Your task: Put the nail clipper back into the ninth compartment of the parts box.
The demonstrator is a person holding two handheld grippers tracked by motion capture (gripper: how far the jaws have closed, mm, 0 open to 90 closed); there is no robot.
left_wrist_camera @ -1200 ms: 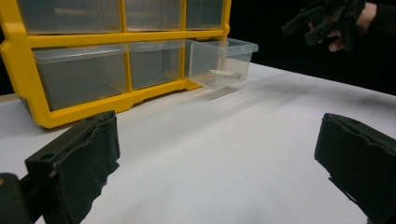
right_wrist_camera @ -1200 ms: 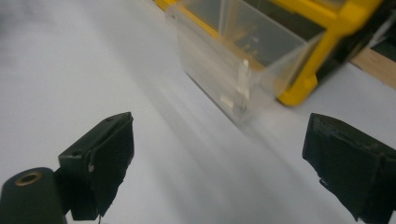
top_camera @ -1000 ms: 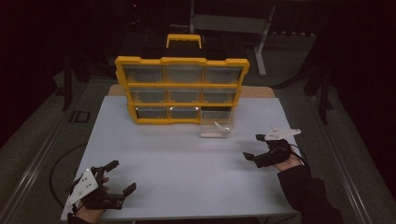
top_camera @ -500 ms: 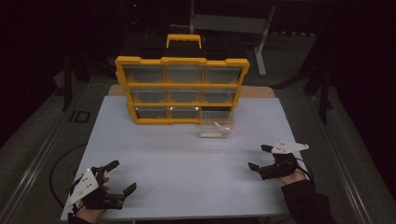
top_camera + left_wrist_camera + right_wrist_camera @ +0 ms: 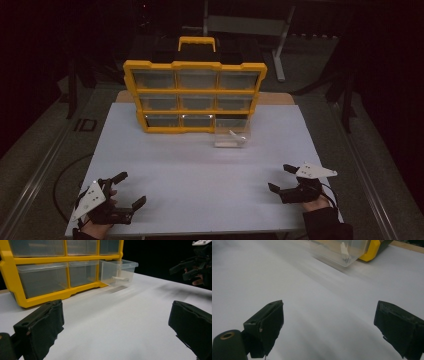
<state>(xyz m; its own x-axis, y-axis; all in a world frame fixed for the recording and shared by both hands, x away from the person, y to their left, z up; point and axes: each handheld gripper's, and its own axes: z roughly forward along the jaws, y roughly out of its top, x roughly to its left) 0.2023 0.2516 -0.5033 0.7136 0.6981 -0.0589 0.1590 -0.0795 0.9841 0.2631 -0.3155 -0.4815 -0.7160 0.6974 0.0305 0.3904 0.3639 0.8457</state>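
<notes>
A yellow organiser [image 5: 195,95] with clear drawers stands at the back of the white table [image 5: 200,165]. Its bottom right drawer [image 5: 231,132] is pulled out, with a small white part [image 5: 120,278] lying inside; the same drawer [image 5: 339,251] sits at the top of the right gripper view. My left gripper [image 5: 129,189] rests open near the front left corner, nothing between its jaws. My right gripper [image 5: 280,177] is open at the front right, also empty. The left gripper view catches that right gripper [image 5: 192,266] far off.
A yellow carry handle [image 5: 197,42] tops the organiser. Dark floor and a metal stand [image 5: 245,25] lie behind the table. Bare white tabletop spans between both grippers and the organiser.
My right gripper has drawn back from near the open drawer toward the table's front right edge. The left gripper has stayed put.
</notes>
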